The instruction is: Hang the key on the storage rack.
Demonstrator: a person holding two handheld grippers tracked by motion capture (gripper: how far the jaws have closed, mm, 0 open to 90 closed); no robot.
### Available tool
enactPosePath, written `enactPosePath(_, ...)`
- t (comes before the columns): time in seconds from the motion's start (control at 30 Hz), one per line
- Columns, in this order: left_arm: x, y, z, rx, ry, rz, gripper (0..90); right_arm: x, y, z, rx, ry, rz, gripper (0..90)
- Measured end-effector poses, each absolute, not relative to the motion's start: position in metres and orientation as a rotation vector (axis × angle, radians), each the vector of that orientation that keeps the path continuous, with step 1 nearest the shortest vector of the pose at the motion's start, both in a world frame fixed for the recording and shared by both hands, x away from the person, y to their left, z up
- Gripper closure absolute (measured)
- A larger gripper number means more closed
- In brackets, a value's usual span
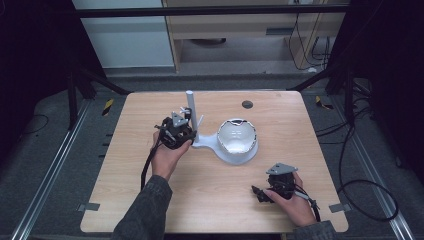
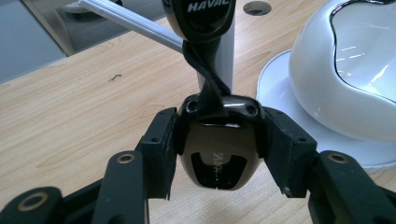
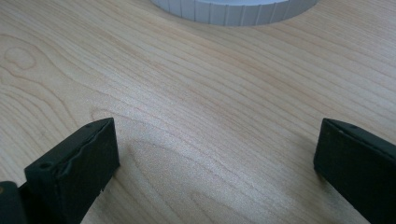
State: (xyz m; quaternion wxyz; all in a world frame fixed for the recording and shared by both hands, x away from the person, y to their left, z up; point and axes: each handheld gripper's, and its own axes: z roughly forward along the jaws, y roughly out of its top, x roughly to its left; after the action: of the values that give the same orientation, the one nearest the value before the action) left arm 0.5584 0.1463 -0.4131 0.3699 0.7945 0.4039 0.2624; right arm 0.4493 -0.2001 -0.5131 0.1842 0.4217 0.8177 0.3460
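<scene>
A glossy dark key fob (image 2: 217, 161) sits between the pads of my left gripper (image 2: 220, 148), which is shut on it. A black strap (image 2: 208, 79) runs from it up to a second fob marked HAVAL (image 2: 198, 16), close against the white post (image 2: 226, 53) of a stand. In the high view the left gripper (image 1: 176, 131) is right beside that post (image 1: 190, 107). My right gripper (image 1: 260, 192) rests low at the table's front right, pointing left. Its jaws stand wide apart over bare wood (image 3: 215, 163) with nothing between them.
A white dome with a shiny inset (image 1: 237, 136) sits on the stand's round white base (image 1: 226, 156), right of the post. A thin white rod (image 2: 130, 21) sticks out from the post. A round hole (image 1: 247, 104) is in the wooden table (image 1: 150, 200) near its far edge.
</scene>
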Motion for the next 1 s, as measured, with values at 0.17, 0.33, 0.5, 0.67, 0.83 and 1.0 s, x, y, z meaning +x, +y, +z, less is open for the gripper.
enactPosePath(0.17,0.556,0.150,-0.414,2.041,1.034,0.674,48.5,0.449,-0.200,-0.513,1.189,2.304,0.977,0.4)
enactPosePath(0.33,0.554,0.153,-0.415,2.036,1.035,0.674,47.2,0.449,-0.200,-0.513,1.189,2.304,0.977,0.4)
enactPosePath(0.5,0.548,0.156,-0.414,2.036,1.024,0.685,45.5,0.449,-0.200,-0.513,1.188,2.304,0.977,0.4)
enactPosePath(0.67,0.541,0.161,-0.408,2.041,1.003,0.708,44.7,0.449,-0.200,-0.513,1.188,2.304,0.977,0.4)
enactPosePath(0.83,0.534,0.164,-0.403,2.043,0.984,0.728,40.3,0.449,-0.200,-0.513,1.192,2.305,0.976,0.4)
enactPosePath(1.0,0.526,0.167,-0.398,2.055,0.974,0.737,30.5,0.449,-0.200,-0.513,1.189,2.305,0.975,0.4)
